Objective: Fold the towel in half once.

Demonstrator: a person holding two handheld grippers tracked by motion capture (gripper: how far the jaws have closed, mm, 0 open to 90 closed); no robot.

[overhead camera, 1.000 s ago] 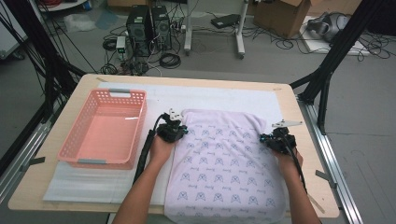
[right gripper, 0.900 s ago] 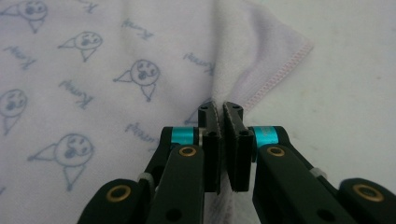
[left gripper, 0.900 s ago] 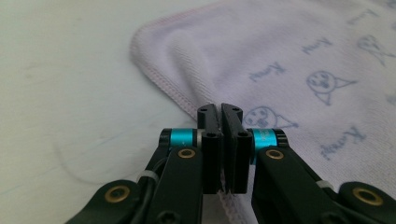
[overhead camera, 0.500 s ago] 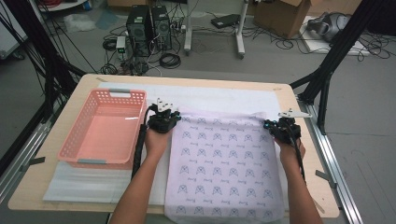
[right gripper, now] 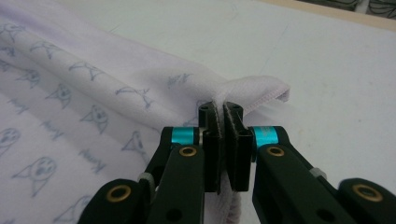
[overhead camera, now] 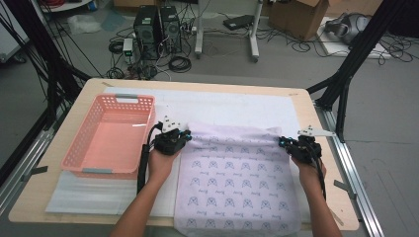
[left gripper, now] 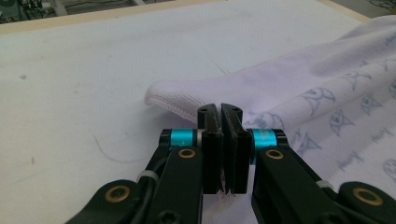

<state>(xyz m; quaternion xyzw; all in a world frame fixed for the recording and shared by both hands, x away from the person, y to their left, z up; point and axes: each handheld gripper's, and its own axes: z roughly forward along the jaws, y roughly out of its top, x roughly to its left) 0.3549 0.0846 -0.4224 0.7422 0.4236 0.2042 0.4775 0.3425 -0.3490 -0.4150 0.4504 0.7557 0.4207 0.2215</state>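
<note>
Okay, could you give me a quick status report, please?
Left gripper, right gripper shut on cloth corners. Basket clear at left.

You are working over a light wooden tabletop that is carrying a white sheet across most of its surface. A pink basket is sitting on the left part of the sheet. A pale lilac printed cloth is lying on the sheet just right of the basket, its near end hanging over the tabletop's front edge.
</note>
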